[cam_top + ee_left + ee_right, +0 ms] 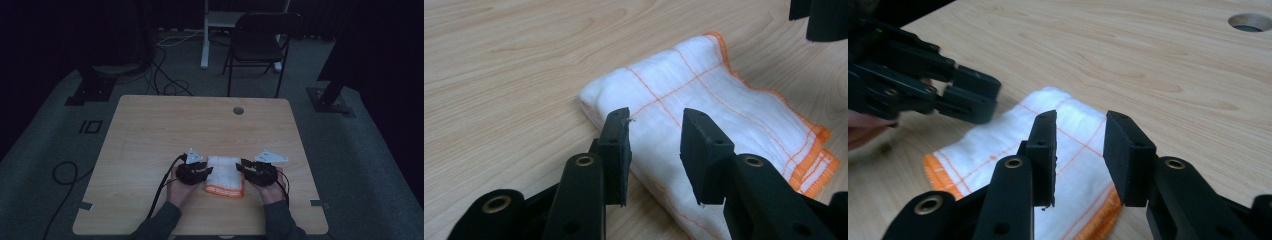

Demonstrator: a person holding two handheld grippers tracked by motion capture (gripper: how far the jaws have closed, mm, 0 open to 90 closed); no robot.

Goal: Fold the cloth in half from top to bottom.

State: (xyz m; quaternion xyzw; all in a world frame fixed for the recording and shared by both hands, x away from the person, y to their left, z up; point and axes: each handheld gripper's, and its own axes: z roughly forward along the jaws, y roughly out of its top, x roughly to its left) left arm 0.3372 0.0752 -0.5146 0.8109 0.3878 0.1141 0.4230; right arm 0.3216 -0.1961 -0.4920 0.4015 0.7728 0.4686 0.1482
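A: Two tongs, one folded cloth (225, 176) between them. It lies near my edge of the table (150, 130), white with orange lines, its orange hem turned toward me.

B: Are you holding it?

A: No. My left tongs (206, 171) stand open at the cloth's left edge, and in the left gripper view the pads have air between them, with the fold lying beyond and under the tips. My right tongs (241, 167) are parted as well, at the right edge, with nothing pinched.

B: What worries you from here?

A: I think the fold is soft and several layers thick. If I close on the top layer alone, it could peel up and the whole bundle may come undone. If one jaw slides under while the other rides on top at a slant, the cloth may bunch or skid across the smooth wood.

B: And the two sides together?

A: If one hand pulls before the other has a grip, I expect the cloth to twist or drag sideways. The tips point at each other too, so pushing in too far could knock them together
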